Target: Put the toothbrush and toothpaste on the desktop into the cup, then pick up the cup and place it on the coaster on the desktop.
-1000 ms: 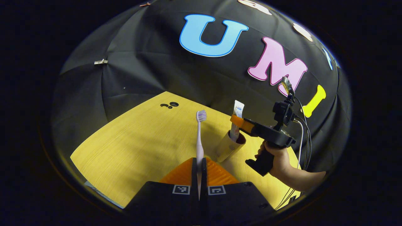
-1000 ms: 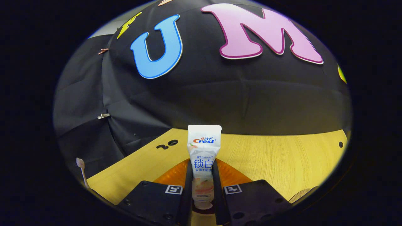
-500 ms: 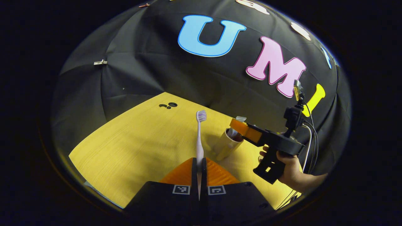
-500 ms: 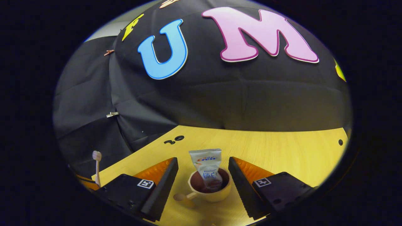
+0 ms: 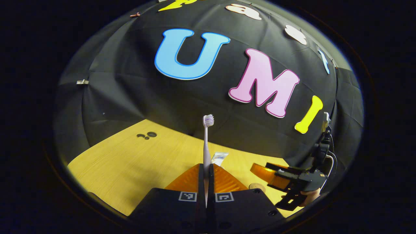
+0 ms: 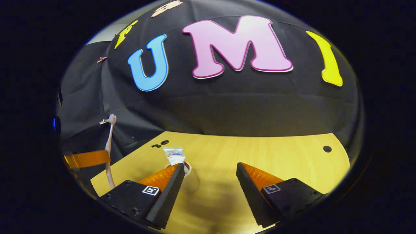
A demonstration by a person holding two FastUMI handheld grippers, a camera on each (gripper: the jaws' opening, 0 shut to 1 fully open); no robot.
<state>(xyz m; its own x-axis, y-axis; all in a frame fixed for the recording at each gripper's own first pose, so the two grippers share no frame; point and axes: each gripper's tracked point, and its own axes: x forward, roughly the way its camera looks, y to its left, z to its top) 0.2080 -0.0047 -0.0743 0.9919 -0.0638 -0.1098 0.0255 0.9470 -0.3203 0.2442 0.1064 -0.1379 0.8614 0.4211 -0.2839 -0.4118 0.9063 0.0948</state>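
— Toothbrush [image 5: 206, 148] next, is it? Where does it sit?

— Clamped upright in my left jaws [image 5: 206, 172], bristles up, handle pinched between both fingers. The toothpaste [image 6: 175, 155] already stands in the cup [image 6: 191, 179] on the tabletop [image 6: 276, 156].

— What could go wrong?

— The cup hides behind my left fingers (I see just the tube's top peeking past them), so I judge I might lower the handle onto the rim or the tube and tip the cup.

— And the right jaws [image 6: 210, 191]?

— Spread wide, grasping nothing, beside the cup. The coaster [image 5: 256, 186] lies near them.
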